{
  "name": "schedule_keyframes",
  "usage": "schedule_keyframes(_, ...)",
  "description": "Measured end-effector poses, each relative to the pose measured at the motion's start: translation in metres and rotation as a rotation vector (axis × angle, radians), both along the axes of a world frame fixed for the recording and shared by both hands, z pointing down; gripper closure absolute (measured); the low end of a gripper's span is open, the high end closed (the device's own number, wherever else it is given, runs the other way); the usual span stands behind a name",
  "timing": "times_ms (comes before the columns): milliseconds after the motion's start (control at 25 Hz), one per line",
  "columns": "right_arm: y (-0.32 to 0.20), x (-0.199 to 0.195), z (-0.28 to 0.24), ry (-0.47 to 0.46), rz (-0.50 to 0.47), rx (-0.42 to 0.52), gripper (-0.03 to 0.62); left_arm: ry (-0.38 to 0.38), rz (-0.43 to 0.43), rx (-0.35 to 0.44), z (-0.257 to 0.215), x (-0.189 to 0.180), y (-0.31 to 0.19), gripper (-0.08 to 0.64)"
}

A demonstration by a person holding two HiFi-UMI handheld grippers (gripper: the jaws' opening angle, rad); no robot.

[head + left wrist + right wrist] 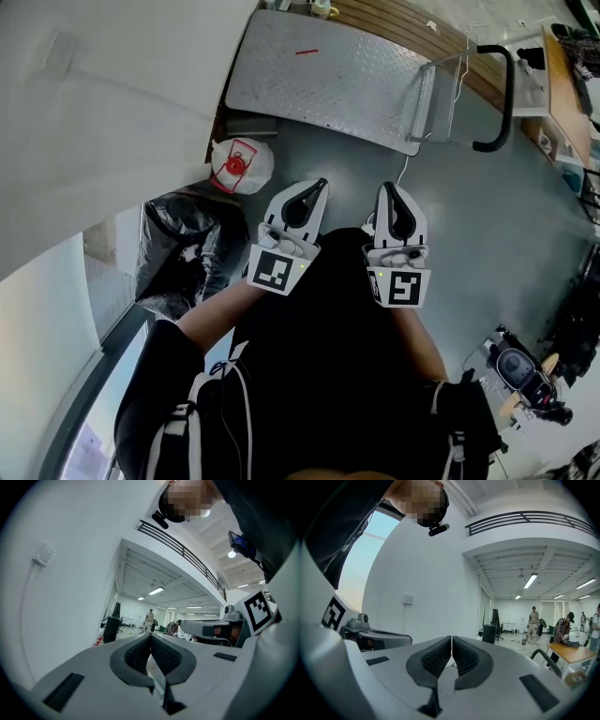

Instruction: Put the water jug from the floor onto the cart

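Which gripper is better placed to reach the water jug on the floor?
Probably the left: the left gripper sits nearer the water jug; the right gripper is farther off. Both are shut and empty.

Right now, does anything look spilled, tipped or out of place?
Nothing stands out. The jug stands on the floor by the wall, no puddle round it; the cart sits level nearby.

Bright, even light comes from ceiling strips (pixel 533 580). A dark shadow sits just under the cart (pixel 328 75). Fisheye distortion bends every line and blackens the corners. The distant background looks soft.
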State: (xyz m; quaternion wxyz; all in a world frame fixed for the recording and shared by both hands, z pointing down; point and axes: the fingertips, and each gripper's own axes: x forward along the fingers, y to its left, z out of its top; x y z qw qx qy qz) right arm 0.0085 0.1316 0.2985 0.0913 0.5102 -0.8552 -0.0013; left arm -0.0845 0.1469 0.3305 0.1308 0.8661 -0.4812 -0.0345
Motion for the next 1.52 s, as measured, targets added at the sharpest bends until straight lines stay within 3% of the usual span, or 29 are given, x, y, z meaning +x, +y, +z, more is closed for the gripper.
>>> schedule_keyframes(280,-0.023,-0.002,0.007,-0.029,0.028,-0.016,0.574,-0.003,-0.053,-0.017,0.013,-0.027,-0.015,0.541)
schedule_keyframes(440,-0.033,-0.013,0.01,-0.034,-0.018,-0.016,0.574,0.036,-0.067,0.004,0.016,-0.04,-0.02,0.541)
schedule_keyframes(600,-0.035,-0.024,0.006,-0.032,-0.054,-0.003,0.574,0.018,-0.131,0.017,0.024,-0.059,-0.022,0.541)
schedule_keyframes(880,-0.034,-0.036,0.017,-0.032,-0.106,-0.038,0.573,-0.028,-0.187,-0.065,0.061,-0.086,-0.024,0.54)
schedule_keyframes(1160,-0.036,-0.041,0.013,-0.018,-0.122,-0.029,0.573,0.01,-0.232,-0.254,0.13,-0.112,-0.031,0.538)
schedule_keyframes(1400,-0.039,-0.034,0.01,-0.01,-0.106,-0.023,0.573,-0.034,-0.237,-0.316,0.168,-0.124,-0.035,0.537)
schedule_keyframes(1520,-0.041,-0.039,0.012,-0.014,-0.104,-0.028,0.574,0.005,-0.285,-0.385,0.19,-0.138,-0.034,0.537)
